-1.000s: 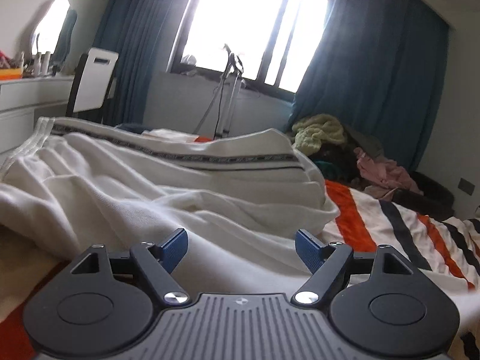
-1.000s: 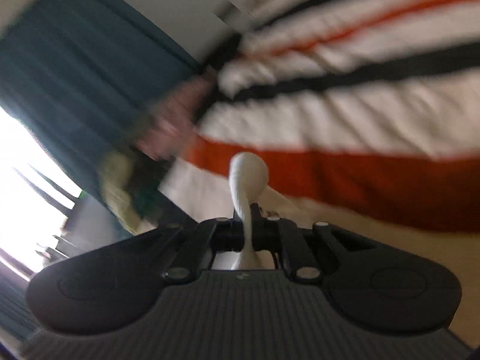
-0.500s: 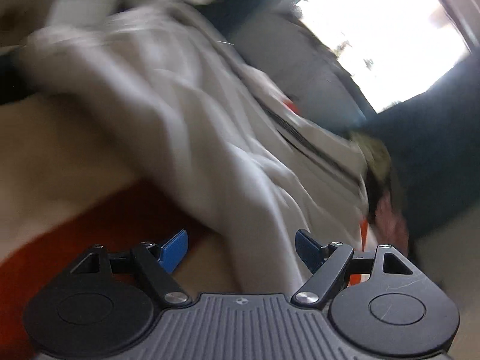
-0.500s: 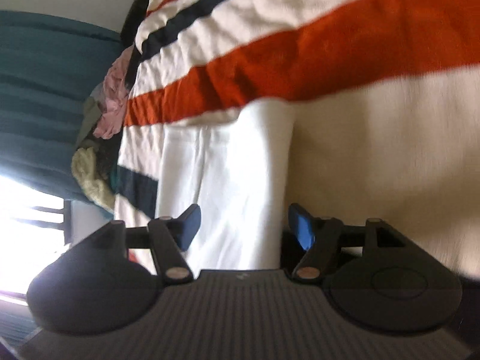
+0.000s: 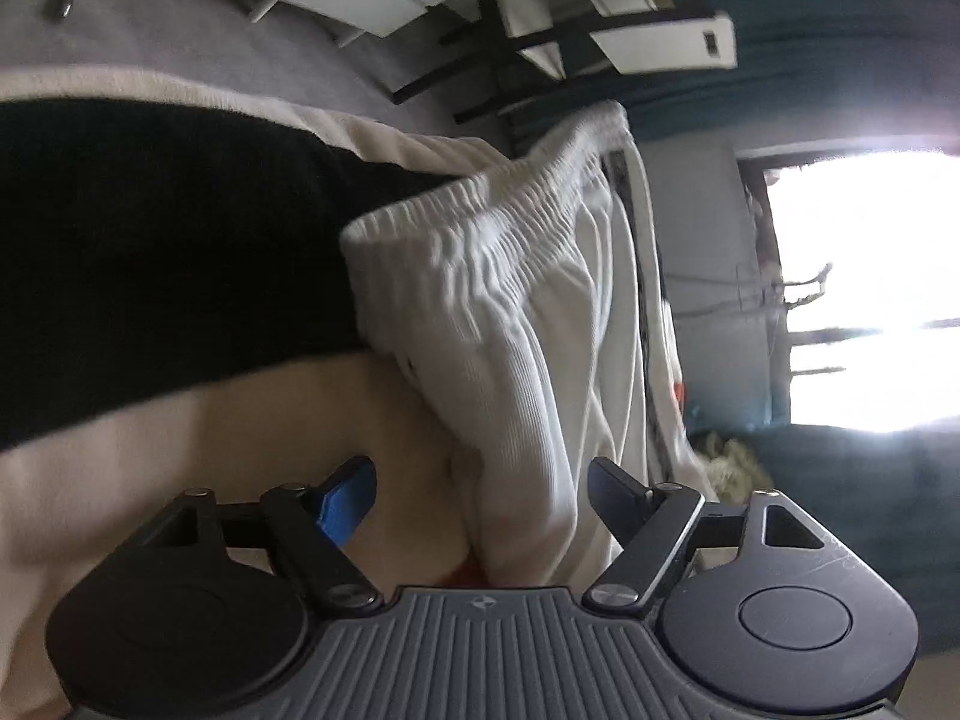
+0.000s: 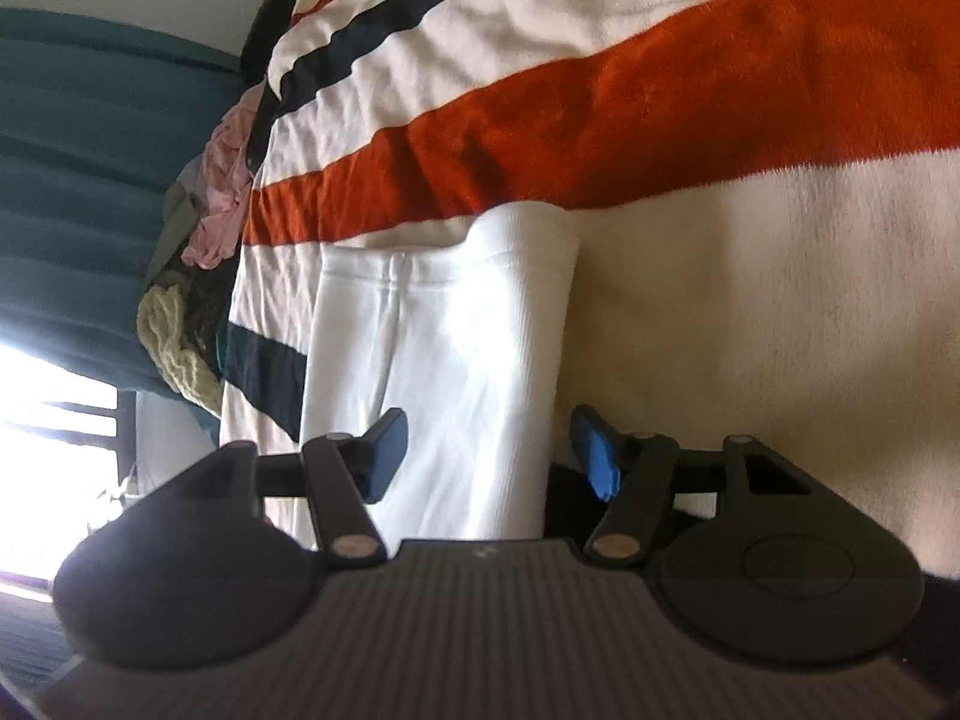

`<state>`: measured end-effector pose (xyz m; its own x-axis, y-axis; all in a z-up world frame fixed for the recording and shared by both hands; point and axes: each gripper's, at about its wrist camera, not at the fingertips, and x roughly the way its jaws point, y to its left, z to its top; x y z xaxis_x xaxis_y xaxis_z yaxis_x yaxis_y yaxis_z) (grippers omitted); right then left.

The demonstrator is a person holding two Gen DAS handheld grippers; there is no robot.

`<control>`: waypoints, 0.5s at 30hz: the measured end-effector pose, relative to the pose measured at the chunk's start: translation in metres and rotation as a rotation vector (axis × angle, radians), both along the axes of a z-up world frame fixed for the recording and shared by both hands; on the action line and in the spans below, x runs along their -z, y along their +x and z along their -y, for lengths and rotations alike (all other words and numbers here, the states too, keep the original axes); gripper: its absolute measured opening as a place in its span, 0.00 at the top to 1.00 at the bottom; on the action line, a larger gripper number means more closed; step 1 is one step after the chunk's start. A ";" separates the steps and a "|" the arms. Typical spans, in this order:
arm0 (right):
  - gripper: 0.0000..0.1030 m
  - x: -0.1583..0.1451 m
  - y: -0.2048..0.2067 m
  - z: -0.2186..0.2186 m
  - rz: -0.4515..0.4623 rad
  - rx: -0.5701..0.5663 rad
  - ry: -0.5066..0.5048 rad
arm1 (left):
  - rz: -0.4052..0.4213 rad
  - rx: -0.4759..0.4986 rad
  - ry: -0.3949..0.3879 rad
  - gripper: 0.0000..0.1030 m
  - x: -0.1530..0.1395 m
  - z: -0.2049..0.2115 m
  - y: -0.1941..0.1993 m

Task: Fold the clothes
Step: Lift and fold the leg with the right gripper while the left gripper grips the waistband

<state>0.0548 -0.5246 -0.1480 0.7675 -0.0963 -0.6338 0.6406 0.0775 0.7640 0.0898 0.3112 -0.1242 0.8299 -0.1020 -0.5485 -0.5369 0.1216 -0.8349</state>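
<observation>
White trousers lie on a striped blanket. In the left wrist view their gathered elastic waistband [image 5: 480, 222] is ahead and the cloth runs down between the fingers of my left gripper [image 5: 480, 495], which is open and rolled sideways. In the right wrist view a white trouser leg [image 6: 456, 360] with its hem at the top lies flat, passing between the blue-padded fingers of my right gripper [image 6: 489, 450]. That gripper is open too, and nothing is pinched in it.
The blanket [image 6: 600, 102] has cream, orange and black stripes. A heap of other clothes [image 6: 198, 264] sits at its far edge by teal curtains [image 6: 78, 150]. White drawers and a chair [image 5: 570, 42] stand beyond the bed, beside a bright window [image 5: 870, 288].
My right gripper was shut on the white cloth a second ago and has let it go; the leg now lies flat. My left gripper has rolled sideways and swung toward the waistband.
</observation>
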 end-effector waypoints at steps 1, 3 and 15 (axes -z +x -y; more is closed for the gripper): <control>0.48 0.002 0.001 0.001 -0.001 0.006 0.006 | 0.011 -0.008 -0.020 0.27 0.004 -0.002 0.005; 0.57 0.006 0.004 0.002 -0.002 0.017 0.019 | 0.020 -0.021 -0.018 0.38 0.007 -0.004 0.017; 0.95 0.006 0.017 0.021 0.087 0.075 -0.054 | -0.027 0.033 0.119 0.89 -0.044 -0.042 0.020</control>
<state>0.0716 -0.5452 -0.1542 0.8084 -0.1883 -0.5576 0.5779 0.0744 0.8127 0.1101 0.3536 -0.0802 0.8117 -0.0619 -0.5808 -0.5533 0.2370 -0.7985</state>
